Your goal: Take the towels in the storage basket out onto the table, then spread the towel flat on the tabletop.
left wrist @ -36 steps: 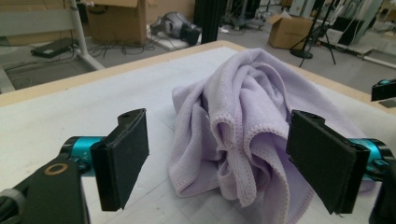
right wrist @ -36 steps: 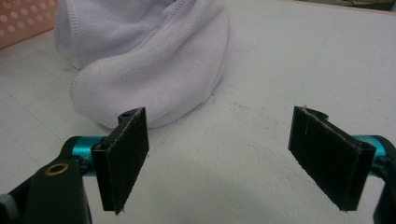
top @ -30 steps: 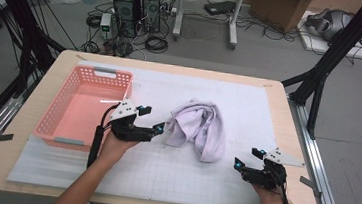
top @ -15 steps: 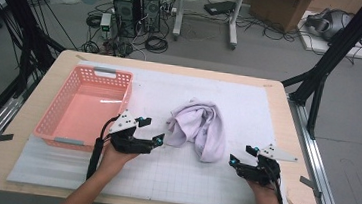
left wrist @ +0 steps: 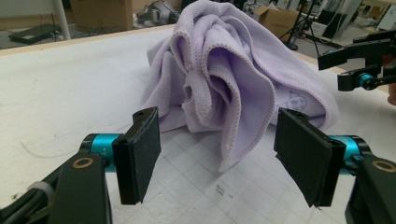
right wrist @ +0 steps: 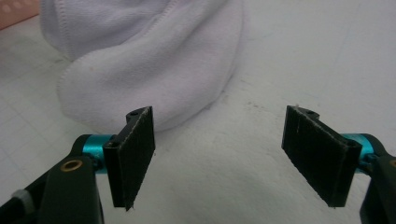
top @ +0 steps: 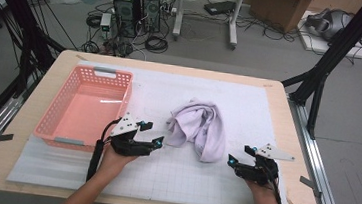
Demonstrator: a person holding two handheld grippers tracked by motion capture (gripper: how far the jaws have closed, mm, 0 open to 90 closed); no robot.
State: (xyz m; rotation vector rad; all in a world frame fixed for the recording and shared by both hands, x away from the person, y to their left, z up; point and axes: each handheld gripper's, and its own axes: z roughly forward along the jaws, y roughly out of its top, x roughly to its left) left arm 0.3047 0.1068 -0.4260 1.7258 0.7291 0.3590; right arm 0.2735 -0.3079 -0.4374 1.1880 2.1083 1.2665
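High view shows a pink basket [top: 85, 108] on the left part of the bench [top: 279, 106]; as far as this view lets me judge, nothing lies inside it. A crumpled lilac towel [top: 199, 126] lies on the white mat [top: 248, 108] near the middle of the bench, to the right of the basket and apart from it.

Just left of the towel's near edge, the left gripper [top: 148, 135] sits between the basket and the towel, with its jaws pointing at the cloth. From the left gripper view, the jaws stand wide apart and hold nothing; the towel [left wrist: 233, 79] rises just beyond them, one hanging fold close to the gap.

At the towel's near right corner is the right gripper [top: 239, 155], near it but not touching. Its own view shows the jaws wide and empty over the mat, with the towel's rounded edge [right wrist: 154, 79] just ahead of the left jaw.
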